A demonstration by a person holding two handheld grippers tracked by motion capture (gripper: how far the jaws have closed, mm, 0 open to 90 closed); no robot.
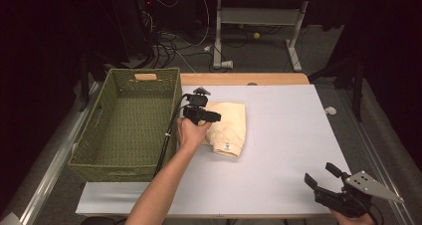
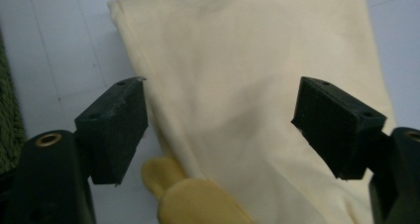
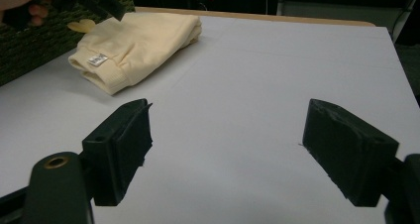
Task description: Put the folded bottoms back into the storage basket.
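A folded cream garment (image 1: 229,128) lies on the white table top (image 1: 288,135), just right of a green woven basket (image 1: 127,128). My left gripper (image 1: 208,116) hovers over the garment's left part, open, jaws apart with the cloth (image 2: 237,85) beneath them and nothing pinched. In the right gripper view the garment (image 3: 133,45) lies at the far left, a small white label on its cuff. My right gripper (image 1: 323,174) is at the table's front right corner, open and empty above bare table (image 3: 237,110).
The basket stands empty at the table's left side, close to the left hand. A wooden strip (image 1: 244,78) runs along the table's far edge. Beyond it are a desk frame (image 1: 259,21) and cables on the floor. A small white scrap (image 1: 330,110) lies off the right edge.
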